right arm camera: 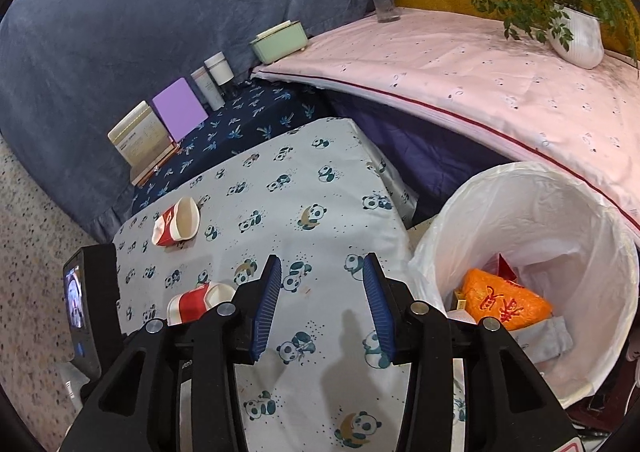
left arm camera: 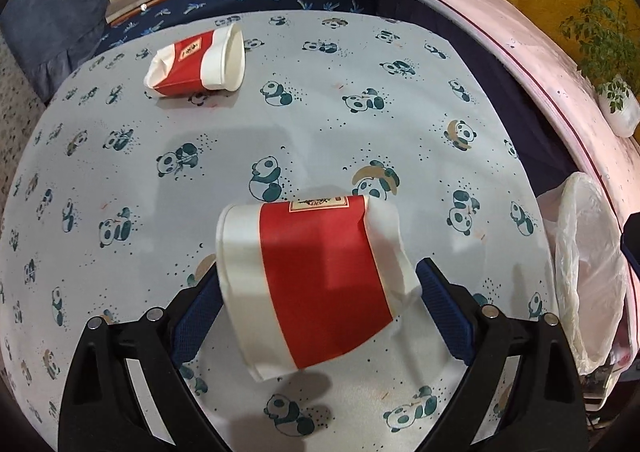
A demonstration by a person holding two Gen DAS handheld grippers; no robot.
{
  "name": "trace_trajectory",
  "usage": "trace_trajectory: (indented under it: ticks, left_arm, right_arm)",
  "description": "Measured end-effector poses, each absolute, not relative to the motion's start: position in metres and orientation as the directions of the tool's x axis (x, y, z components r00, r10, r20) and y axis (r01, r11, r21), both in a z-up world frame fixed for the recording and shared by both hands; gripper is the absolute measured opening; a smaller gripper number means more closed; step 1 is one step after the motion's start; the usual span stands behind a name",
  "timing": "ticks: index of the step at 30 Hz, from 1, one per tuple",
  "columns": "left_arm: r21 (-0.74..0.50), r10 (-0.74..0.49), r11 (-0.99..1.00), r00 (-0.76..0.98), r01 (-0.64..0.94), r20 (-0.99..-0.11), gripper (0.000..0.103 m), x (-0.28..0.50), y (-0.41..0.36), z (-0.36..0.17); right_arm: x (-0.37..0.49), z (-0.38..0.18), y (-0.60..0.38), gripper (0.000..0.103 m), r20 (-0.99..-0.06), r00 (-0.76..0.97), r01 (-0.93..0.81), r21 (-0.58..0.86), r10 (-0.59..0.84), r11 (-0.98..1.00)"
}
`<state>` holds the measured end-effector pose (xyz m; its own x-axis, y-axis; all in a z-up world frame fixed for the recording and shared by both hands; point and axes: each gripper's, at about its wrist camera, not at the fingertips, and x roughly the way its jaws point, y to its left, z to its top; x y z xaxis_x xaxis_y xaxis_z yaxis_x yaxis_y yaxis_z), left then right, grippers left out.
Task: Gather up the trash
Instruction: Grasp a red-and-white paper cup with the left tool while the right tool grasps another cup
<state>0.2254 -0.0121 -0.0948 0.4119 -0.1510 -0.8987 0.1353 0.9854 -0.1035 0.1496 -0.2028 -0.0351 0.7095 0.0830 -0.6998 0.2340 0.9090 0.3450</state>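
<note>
While your left gripper (left arm camera: 320,292) clamps 1 red-and-white paper cup (left arm camera: 316,284) above the panda-print table (left arm camera: 360,63), your right gripper (right arm camera: 324,304) hangs empty, its jaws partly apart. A 2nd crushed cup (left arm camera: 196,63) lies near the table's far left corner; the lined bin (right arm camera: 560,187) stands beside its right edge.

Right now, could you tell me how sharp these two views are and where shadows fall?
Left wrist view: sharp, edges bowed by fisheye; the crushed red-and-white paper cup casts a shadow on the panda-print cloth. Right wrist view: sharp; finger shadows on that cloth.
</note>
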Motion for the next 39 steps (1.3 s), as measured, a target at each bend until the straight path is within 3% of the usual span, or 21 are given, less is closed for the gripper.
trace_trajectory:
  ticks: [3, 11, 28, 39]
  left_arm:
    - [-0.131, -0.178, 0.981, 0.393, 0.143, -0.902, 0.084, 0.230, -0.010, -0.098]
    - [-0.140, -0.186, 0.981, 0.434, 0.137, -0.881, 0.083, 0.231, 0.015, -0.080]
    - [-0.091, -0.012, 0.988, 0.530, -0.123, -0.848, 0.083, 0.259, 0.160, -0.063]
    - [-0.124, -0.015, 0.977, 0.525, -0.172, -0.851, 0.083, 0.284, 0.198, -0.077]
  right_arm:
    - [0.157, -0.039, -0.198, 0.042, -0.707, 0.701, 0.230, 0.341, 0.088, 0.912]
    - [0.176, -0.045, -0.173, 0.042, -0.720, 0.683, 0.193, 0.336, 0.120, 0.922]
    - [0.268, -0.054, -0.045, 0.042, -0.728, 0.633, -0.011, 0.330, 0.262, 0.944]
    - [0.335, -0.082, -0.004, 0.042, -0.747, 0.601, -0.060, 0.313, 0.285, 0.948]
